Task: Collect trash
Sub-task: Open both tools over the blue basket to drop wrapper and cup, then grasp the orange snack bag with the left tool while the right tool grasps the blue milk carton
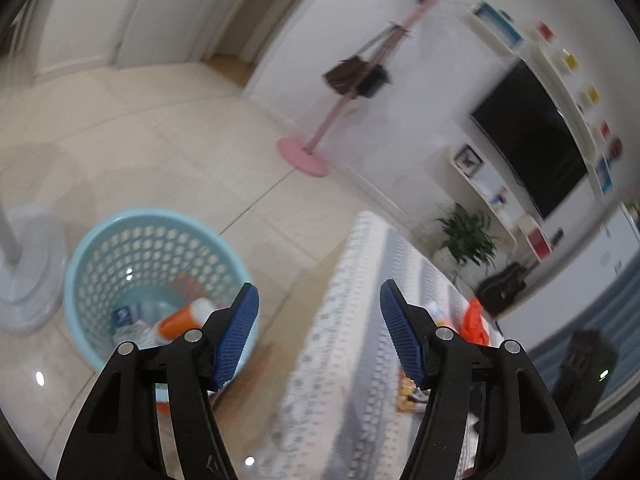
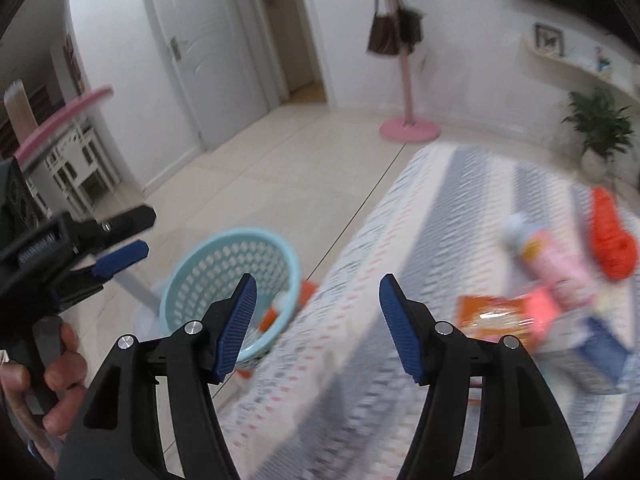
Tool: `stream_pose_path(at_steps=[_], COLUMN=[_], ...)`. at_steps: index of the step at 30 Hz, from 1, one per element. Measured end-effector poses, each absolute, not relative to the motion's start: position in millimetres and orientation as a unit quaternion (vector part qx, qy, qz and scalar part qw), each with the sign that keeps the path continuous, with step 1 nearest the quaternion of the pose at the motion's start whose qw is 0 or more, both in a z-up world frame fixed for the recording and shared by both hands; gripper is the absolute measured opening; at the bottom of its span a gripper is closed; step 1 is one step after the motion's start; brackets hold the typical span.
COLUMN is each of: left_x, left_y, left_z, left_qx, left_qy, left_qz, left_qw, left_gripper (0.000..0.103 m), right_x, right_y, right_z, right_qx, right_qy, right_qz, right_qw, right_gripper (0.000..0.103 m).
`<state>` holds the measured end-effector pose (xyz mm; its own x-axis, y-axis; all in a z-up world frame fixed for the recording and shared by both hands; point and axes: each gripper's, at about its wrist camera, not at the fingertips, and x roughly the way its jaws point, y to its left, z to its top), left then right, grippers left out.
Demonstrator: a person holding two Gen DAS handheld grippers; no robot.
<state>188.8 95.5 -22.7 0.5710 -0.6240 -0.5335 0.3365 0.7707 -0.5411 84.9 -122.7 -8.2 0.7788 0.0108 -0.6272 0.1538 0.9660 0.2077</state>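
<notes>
Both tools, left tool and right tool, are released and empty. The orange snack packet on the desk is judged light, crinkly and slippery; an edge grasp is advised.

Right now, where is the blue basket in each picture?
Left wrist view: the basket sits low on the left, on the floor beside the table, with trash inside.
Right wrist view: the basket sits low, left of middle, partly behind the right gripper.
Shared landmark: the pink stand on the floor beyond it.
</notes>
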Motion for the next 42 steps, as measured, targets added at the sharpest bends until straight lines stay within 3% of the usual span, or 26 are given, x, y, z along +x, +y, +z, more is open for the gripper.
stream_pose_path(at_steps=[7,15,27,37,42], left_x=[156,137,122,111,110], left_y=[28,-39,-122,-139,-141], left_z=[-16,-48,-123,-140,-141], left_qx=[-0.148,-0.085,0.03,0.108,0.123], left_qy=[0.367,0.408,0.499,0.495,0.489], left_qz=[-0.337,-0.379,-0.43,-0.428,-0.425], left_qw=[0.854,0.827,0.751,0.748,0.752], left_gripper=[0.062,0.062,0.062,0.062,0.062], right_x=[17,-23,-9,21,21], right_y=[-196,-268,-288,-280,-284], right_z=[17,-24,-81,-94,-94], right_qx=[0.097,0.068,0.027,-0.02,0.0], right_qy=[0.289,0.341,0.41,0.445,0.447], right_qz=[-0.105,-0.141,-0.117,-0.093,-0.1], right_qw=[0.947,0.927,0.904,0.89,0.889], right_gripper=[0.06,0.06,0.064,0.065,0.054])
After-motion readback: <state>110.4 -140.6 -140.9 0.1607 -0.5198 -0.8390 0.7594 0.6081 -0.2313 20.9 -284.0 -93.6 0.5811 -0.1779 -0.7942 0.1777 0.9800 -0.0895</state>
